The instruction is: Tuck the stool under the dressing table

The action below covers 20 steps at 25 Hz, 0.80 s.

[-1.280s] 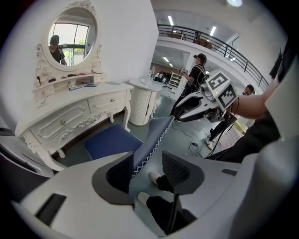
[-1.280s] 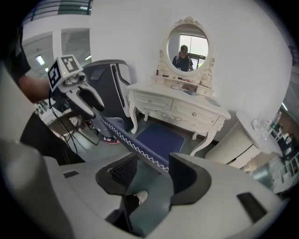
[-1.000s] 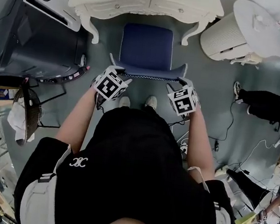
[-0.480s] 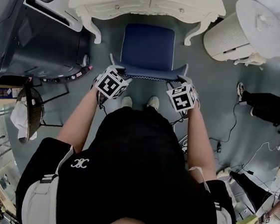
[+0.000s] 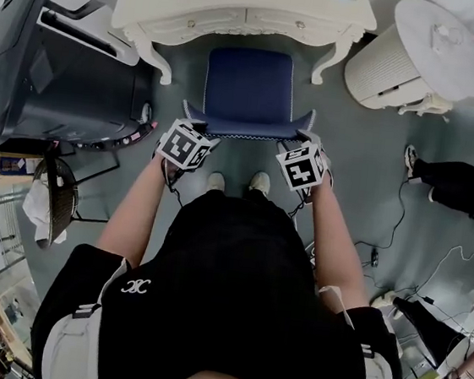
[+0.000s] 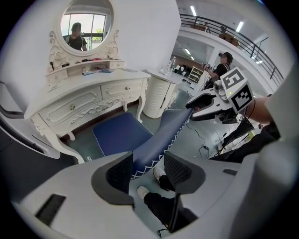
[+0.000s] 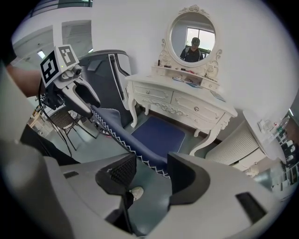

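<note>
Two grippers on the job, one at each end of the stool's [image 5: 248, 88] raised back edge [image 6: 164, 133], the blue one with the white zigzag trim. Left gripper [image 6: 148, 169] first: its jaws are opening as I watch. The back edge runs right between them, and I can see a gap on the side of the right-hand pad [image 6: 176, 169], so nothing is clamped. Over to the right gripper [image 7: 152, 175]: jaws apart as well. The end of that same blue edge sits between them, close to the right-hand pad, with bare floor [image 5: 349, 172] showing on the other side.

From the head view, the stool stands on the floor between the dressing table's [image 5: 241, 6] two curved front legs. The far edge of its seat is just at the table's front edge, while most of the seat is out in the open. The person's white shoes [image 5: 260, 183] are just behind the stool's back edge. A round white ribbed stand [image 5: 387, 66] sits off the table's right corner, and a bulky dark chair [image 5: 56, 62] stands off its left corner.
</note>
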### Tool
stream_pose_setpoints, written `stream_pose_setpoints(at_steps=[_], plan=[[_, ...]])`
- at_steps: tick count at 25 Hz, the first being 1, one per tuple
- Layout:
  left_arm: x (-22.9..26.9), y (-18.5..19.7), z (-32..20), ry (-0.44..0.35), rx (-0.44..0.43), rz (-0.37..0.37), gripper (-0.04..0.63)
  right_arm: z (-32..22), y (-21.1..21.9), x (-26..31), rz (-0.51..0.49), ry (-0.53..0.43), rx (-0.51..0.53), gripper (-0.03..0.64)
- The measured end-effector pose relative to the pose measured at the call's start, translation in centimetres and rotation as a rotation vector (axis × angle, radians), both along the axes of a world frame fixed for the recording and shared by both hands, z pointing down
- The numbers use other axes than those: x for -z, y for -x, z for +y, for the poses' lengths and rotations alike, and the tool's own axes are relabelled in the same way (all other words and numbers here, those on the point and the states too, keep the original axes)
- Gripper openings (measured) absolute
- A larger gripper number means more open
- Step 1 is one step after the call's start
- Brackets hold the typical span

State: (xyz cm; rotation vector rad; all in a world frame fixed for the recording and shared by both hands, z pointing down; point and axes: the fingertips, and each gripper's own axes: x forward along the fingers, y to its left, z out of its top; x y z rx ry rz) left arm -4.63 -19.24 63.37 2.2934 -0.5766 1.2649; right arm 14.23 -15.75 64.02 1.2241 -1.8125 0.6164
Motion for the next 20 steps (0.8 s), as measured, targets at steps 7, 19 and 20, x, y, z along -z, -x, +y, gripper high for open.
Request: stream_pose_setpoints(at_steps=[7, 19, 20], plan=[[0.0, -2.0, -1.7, -0.016, 0.058, 0.002, 0.204, -2.4, -2.0, -0.1, -0.022, -0.038, 0.018, 0.212], [-0.2, -4.2, -4.5, -0.049, 0.156, -0.023, 0.207, -6.2, -4.4, -0.3, -0.038, -0.059, 0.068, 0.215], [-0.2, -4.2, -4.9, -0.058, 0.167, -0.026, 0.209, -6.6, -4.4, -0.2, -0.038, -0.068, 0.068, 0.215]])
